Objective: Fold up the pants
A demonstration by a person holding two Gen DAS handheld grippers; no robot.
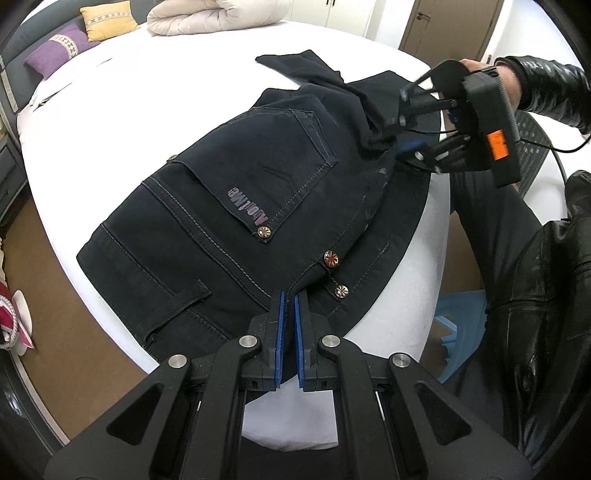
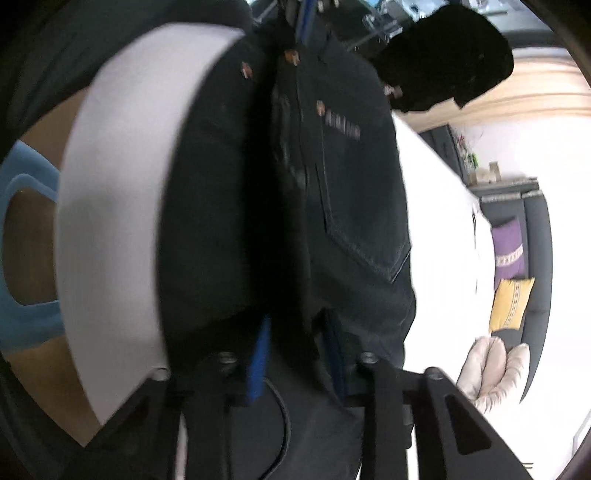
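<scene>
Dark navy pants (image 1: 229, 206) lie folded on the white bed (image 1: 110, 122), back pocket and rivets up, waistband toward me. My left gripper (image 1: 289, 295) is shut on the waistband edge near the rivets. My right gripper (image 1: 391, 138) is at the far right side of the pants, its jaws closed on a bunch of the fabric. In the blurred right wrist view the pants (image 2: 332, 184) fill the middle and cloth sits between the right gripper's (image 2: 295, 332) blue pads.
A cream duvet (image 1: 218, 16) and purple (image 1: 55, 48) and yellow (image 1: 107, 20) pillows lie at the bed's far end. The bed edge (image 1: 406, 332) curves close on the right, with a blue stool (image 1: 461, 321) and the person's leather jacket (image 1: 546, 295) beside it.
</scene>
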